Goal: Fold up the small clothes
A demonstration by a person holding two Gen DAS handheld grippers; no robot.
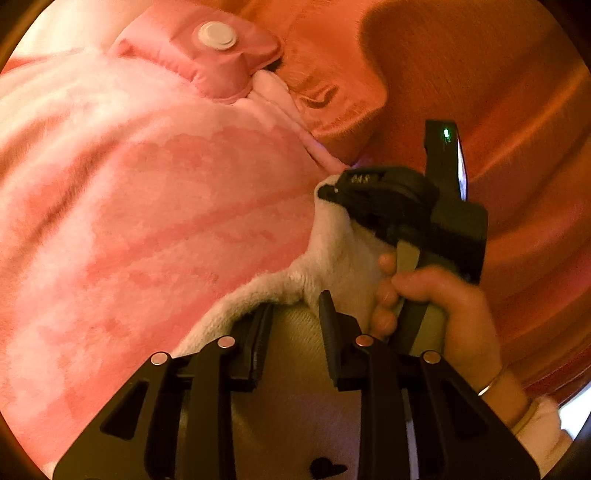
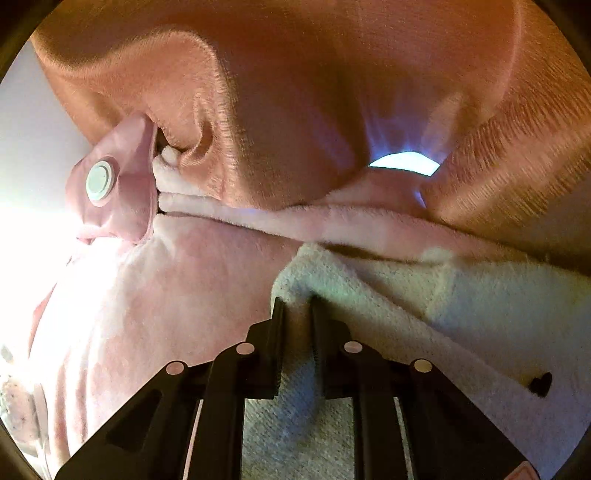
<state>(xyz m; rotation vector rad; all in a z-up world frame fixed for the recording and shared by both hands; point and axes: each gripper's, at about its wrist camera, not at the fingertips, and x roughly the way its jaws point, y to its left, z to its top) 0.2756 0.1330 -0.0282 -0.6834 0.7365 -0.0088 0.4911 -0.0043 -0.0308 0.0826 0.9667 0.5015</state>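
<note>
Left wrist view: orange plush bedding [image 1: 461, 74] behind; small fluffy pink garment [image 1: 147, 184] with white snap tab [image 1: 216, 35] spread across it. Left gripper [image 1: 295, 314] fingers part-closed around cream lining hem. Right gripper [image 1: 325, 192] at same hem.

Right wrist view: same bedding [image 2: 295, 92]; right gripper [image 2: 297, 306] fingers pinching cream lining fold [image 2: 369, 288]. Probably light, soft, floppy; best held at hem corners.

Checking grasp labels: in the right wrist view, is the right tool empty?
No, the right tool pinches the fuzzy white garment edge between its fingers.
</note>
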